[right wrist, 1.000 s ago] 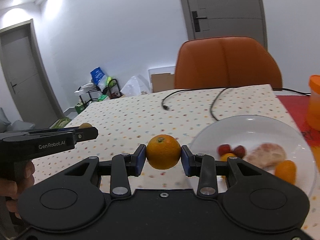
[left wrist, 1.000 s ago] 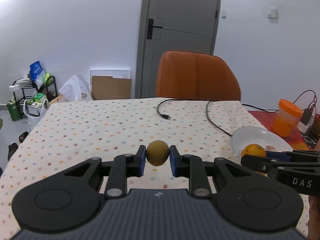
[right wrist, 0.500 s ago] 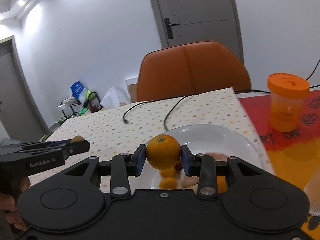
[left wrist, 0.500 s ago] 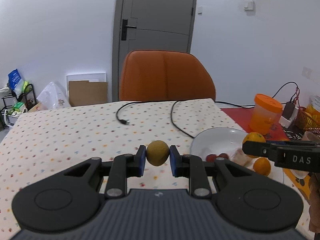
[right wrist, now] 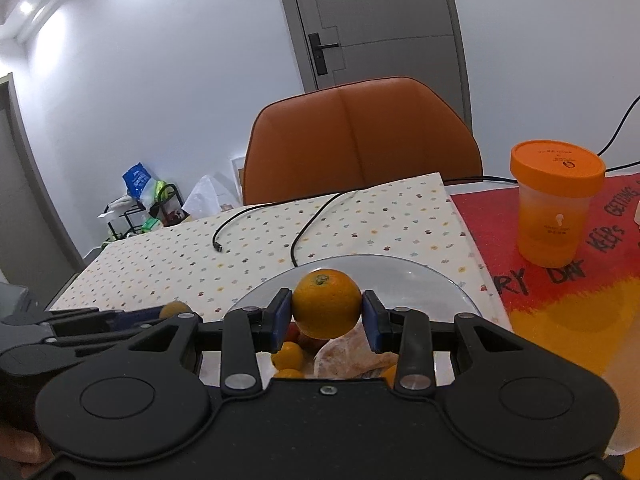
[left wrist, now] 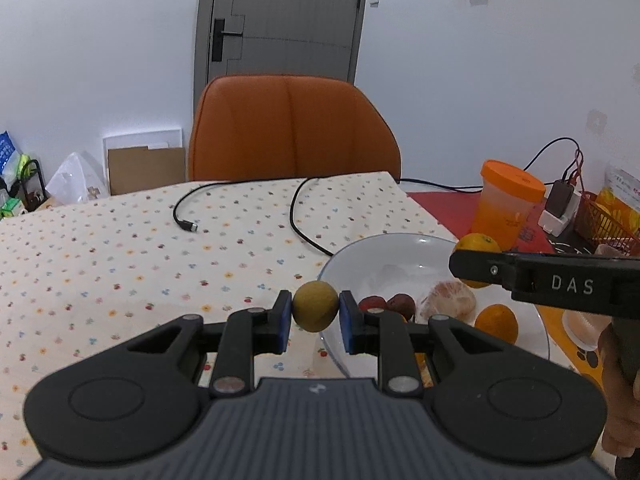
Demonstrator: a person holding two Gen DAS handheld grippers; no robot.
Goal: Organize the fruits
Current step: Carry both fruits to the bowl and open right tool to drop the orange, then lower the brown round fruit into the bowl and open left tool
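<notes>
Mid-delivery, by the look of it — both fruits carried, neither yet released into the glass plate near the tabletop's right edge. Left gripper clamped on a yellow-green fruit, hovering at the plate's near-left rim; right gripper clamped on an orange, held above the plate's middle, over the peeled citrus and small red fruits. Next, probably: lower toward bare glass, then ease the jaws apart — gently, lest either fruit roll off.
</notes>
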